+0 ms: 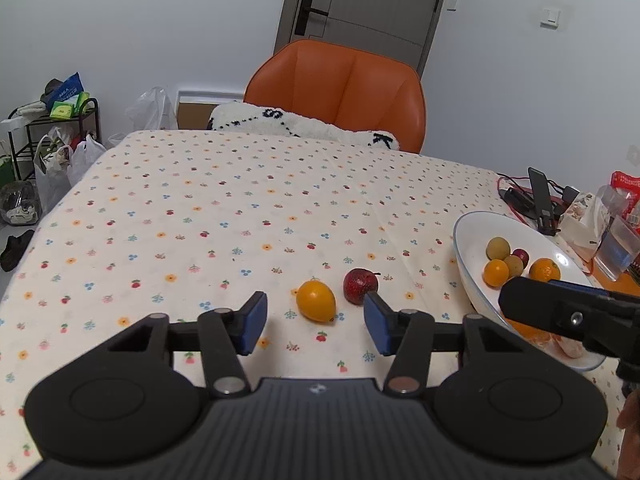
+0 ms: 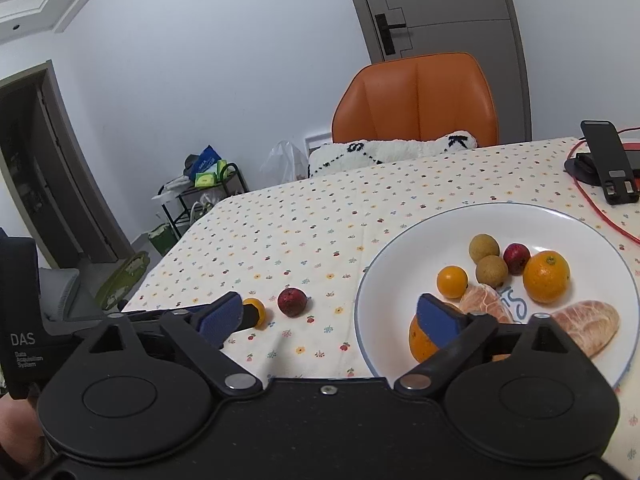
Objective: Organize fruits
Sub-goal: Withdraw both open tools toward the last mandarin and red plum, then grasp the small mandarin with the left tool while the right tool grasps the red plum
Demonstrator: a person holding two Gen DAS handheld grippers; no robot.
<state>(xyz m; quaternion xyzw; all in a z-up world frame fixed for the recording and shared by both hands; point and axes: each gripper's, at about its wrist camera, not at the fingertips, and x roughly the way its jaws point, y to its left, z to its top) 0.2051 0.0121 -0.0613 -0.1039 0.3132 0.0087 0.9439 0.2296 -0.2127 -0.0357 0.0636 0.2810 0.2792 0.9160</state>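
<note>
A small yellow-orange fruit (image 1: 316,301) and a small dark red fruit (image 1: 360,286) lie on the patterned tablecloth, just ahead of my open left gripper (image 1: 316,322); nothing is between its blue pads. The same two fruits, yellow-orange (image 2: 256,312) and red (image 2: 292,301), show in the right wrist view. A white plate (image 2: 400,256) at the right holds oranges (image 2: 546,277), two brownish round fruits (image 2: 484,249), a small red fruit (image 2: 516,258) and peeled citrus pieces (image 2: 586,330). My right gripper (image 2: 332,318) stands open over the plate's left rim, empty.
An orange chair (image 1: 340,88) with a white fluffy cushion (image 1: 304,126) stands at the table's far edge. A black phone stand (image 2: 610,164), red cable and packets sit at the right. The plate (image 1: 472,248) lies close to the right of my left gripper. Shelving and bags are at the left.
</note>
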